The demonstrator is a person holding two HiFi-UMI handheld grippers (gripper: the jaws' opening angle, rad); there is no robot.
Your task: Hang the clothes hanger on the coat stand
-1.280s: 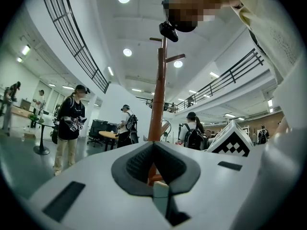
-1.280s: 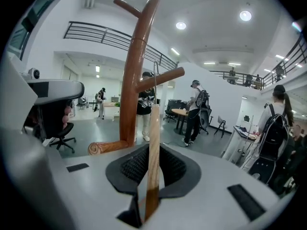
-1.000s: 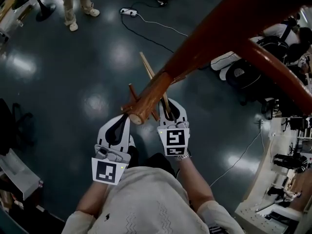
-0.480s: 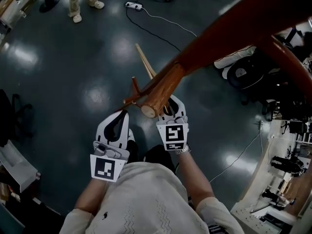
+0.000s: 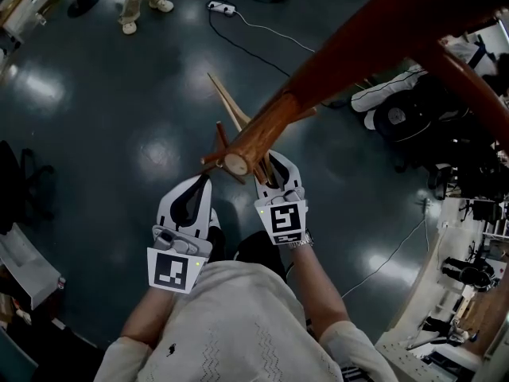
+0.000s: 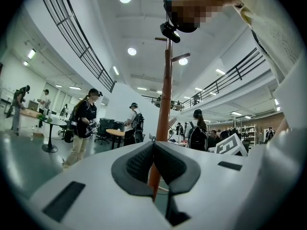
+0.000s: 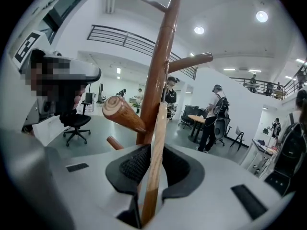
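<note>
Right gripper [image 7: 154, 151] is clenching the hanger [image 7: 157, 133], its jaws pressing on the pale wooden bar, which is running up between them and lying across the front of the stand [image 7: 158, 66] pole. Seen from that gripper, the bar is passing just beside a thick round-ended peg [image 7: 122, 114] that is jutting out of the stand toward the camera; whether bar and peg are touching cannot be told. In the head view the right gripper [image 5: 274, 183] is sitting right under the stand [image 5: 342, 54] at the end of that peg [image 5: 246, 151], and the hanger [image 5: 225, 100] arms are poking out beyond the stand on its far side, over the dark floor [image 5: 119, 134]. Left gripper [image 5: 199, 188] is hovering just beside the stand on the other side of the peg, jaws pressed together with nothing between them. From the left gripper [image 6: 153, 146] view the stand [image 6: 166, 95] is rising straight behind the closed jaw tips, with people [image 6: 84, 123] standing well beyond it.
</note>
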